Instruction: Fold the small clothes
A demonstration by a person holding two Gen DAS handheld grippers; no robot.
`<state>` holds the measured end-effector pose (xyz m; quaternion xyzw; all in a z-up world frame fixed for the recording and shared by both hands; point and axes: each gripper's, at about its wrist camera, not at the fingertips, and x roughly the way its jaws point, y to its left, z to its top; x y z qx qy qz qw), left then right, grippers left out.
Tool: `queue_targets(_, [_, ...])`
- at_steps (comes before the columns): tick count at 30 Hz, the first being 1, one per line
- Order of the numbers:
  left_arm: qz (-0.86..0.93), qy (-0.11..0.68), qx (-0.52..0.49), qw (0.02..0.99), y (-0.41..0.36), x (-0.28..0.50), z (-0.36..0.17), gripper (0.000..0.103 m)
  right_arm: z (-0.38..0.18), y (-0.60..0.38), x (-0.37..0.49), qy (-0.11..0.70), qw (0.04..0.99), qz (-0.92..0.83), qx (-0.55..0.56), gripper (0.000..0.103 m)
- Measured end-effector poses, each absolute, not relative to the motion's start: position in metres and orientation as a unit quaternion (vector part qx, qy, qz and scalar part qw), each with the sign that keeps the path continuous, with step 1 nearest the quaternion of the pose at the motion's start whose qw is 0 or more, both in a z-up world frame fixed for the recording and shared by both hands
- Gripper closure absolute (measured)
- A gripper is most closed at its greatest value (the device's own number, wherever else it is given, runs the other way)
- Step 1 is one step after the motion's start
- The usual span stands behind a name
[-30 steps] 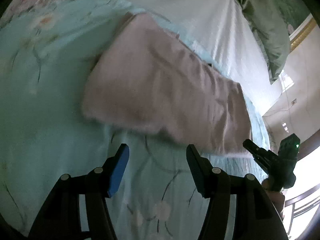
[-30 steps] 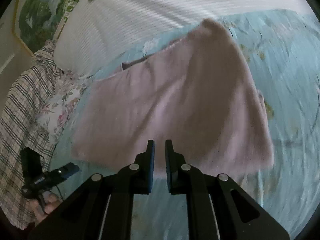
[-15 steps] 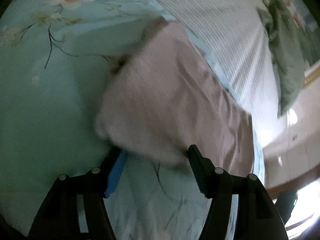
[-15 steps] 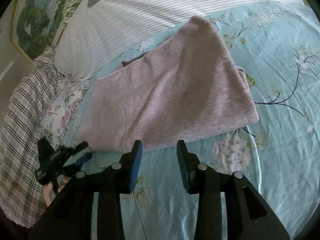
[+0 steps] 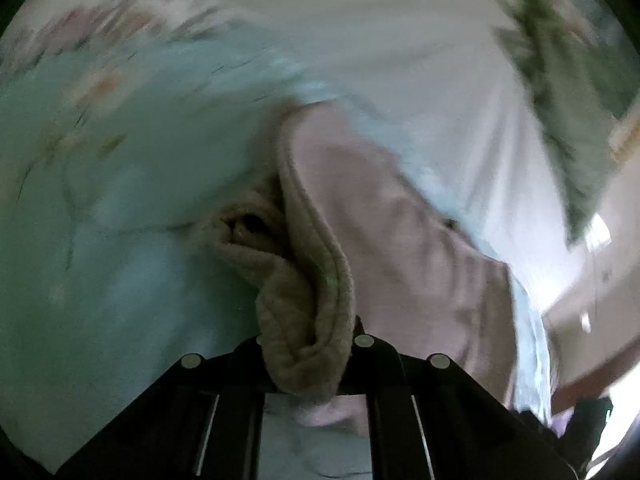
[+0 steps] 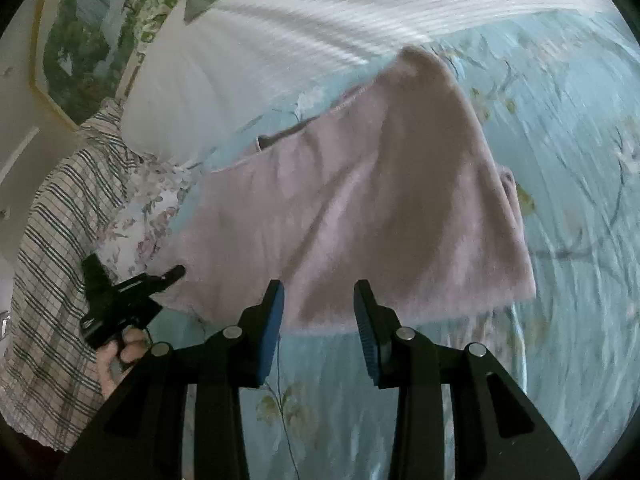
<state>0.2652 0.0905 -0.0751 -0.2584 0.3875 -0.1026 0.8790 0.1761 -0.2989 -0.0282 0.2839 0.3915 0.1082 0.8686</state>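
A pale pink knitted garment [image 6: 360, 200] lies spread on the light blue floral bedspread [image 6: 580, 160]. In the left wrist view my left gripper [image 5: 308, 360] is closing its jaws on a bunched, lifted fold of the garment's edge [image 5: 304, 300], and the cloth fills the gap between them. The right wrist view shows that gripper [image 6: 176, 272] at the garment's left corner, held by a hand [image 6: 120, 356]. My right gripper [image 6: 318, 312] stands open at the garment's near hem, its blue pads [image 6: 272, 320] on either side of the hem and pressing nothing.
A white striped sheet [image 6: 320, 20] lies beyond the garment. A plaid cloth [image 6: 52, 240] and a floral pillow [image 6: 144, 216] lie at the left. A green cloth [image 5: 560, 60] is at the far right of the left wrist view. A framed picture [image 6: 80, 40] hangs behind.
My left gripper moved forward onto the garment's edge and closed on it, bunching and lifting the cloth. My right gripper went from shut to open and now stands at the near hem.
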Motion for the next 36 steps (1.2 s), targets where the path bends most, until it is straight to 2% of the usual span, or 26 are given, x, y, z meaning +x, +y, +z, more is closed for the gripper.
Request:
queue_targets(6, [-0.198, 0.351, -0.137, 0.905, -0.002, 0.257, -0.029, 0.096, -0.02, -0.32, 0.215, 0.386, 0.851, 0.159, 0.319, 0.065])
queue_targets(11, [-0.254, 0.369, -0.049, 0.893, -0.074, 0.251, -0.049, 0.096, -0.03, -0.339, 0.263, 0.406, 0.827, 0.182, 0.342, 0.05])
queue_targets(13, [-0.259, 0.388, -0.039, 0.884, -0.085, 0.253, -0.065, 0.096, -0.033, -0.336, 0.283, 0.42, 0.825, 0.186, 0.328, 0.049])
queue_targets(16, [-0.267, 0.404, -0.035, 0.874, -0.091, 0.255, -0.081, 0.096, -0.043, -0.326, 0.314, 0.44, 0.812, 0.211, 0.32, 0.039])
queue_targets(26, [-0.277, 0.386, -0.043, 0.879, -0.087, 0.253, -0.068, 0.096, -0.071, -0.277, 0.393, 0.49, 0.794, 0.213, 0.291, 0.038])
queue_targets(28, [-0.273, 0.385, -0.029, 0.881, -0.092, 0.253, -0.065, 0.096, -0.068, -0.271, 0.407, 0.481, 0.8, 0.213, 0.287, 0.056])
queue_targets(29, [-0.271, 0.385, -0.024, 0.882, -0.095, 0.251, -0.064, 0.096, -0.066, -0.268, 0.412, 0.479, 0.803, 0.214, 0.283, 0.06])
queue_targets(31, [-0.27, 0.384, -0.017, 0.883, -0.096, 0.248, -0.059, 0.096, -0.058, -0.264, 0.419, 0.476, 0.809, 0.216, 0.27, 0.082])
queue_targets(36, [-0.301, 0.359, -0.027, 0.883, -0.107, 0.238, -0.027, 0.096, -0.004, -0.281, 0.405, 0.423, 0.847, 0.234, 0.222, 0.087])
